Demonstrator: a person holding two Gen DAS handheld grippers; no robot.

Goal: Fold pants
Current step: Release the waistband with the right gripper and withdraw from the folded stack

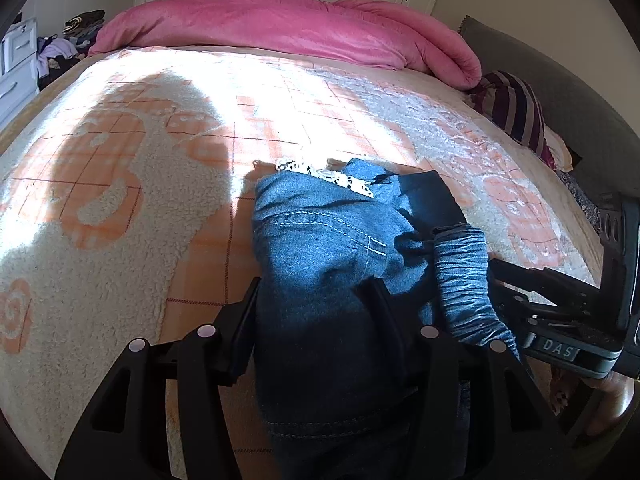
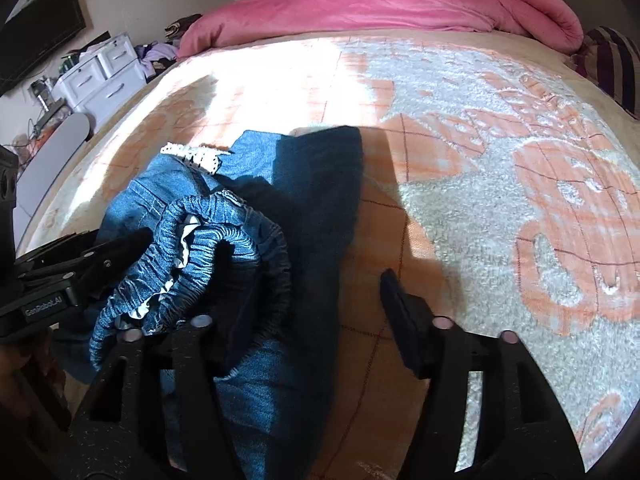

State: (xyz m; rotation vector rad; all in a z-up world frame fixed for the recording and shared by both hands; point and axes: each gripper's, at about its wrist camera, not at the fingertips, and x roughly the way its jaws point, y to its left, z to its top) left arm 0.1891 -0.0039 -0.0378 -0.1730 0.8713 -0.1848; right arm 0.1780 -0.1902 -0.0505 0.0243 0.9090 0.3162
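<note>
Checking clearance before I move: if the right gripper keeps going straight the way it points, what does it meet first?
Probably the bed blanket: the right gripper aims down at it, with the jeans bordering its left finger.

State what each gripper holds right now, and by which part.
Right gripper holds nothing: jaws open, the elastic waistband draped over one side. Folded jeans fill the gap of the left gripper, near the waistband; whether it pinches them cannot be told.

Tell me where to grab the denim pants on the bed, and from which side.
Take the pants by the gathered elastic waistband, probably from the near edge of the bed. It bunches up in a raised loop above the flatter denim, giving a thick ridge for a claw to pinch, and it lies nearest the right claw.
</note>
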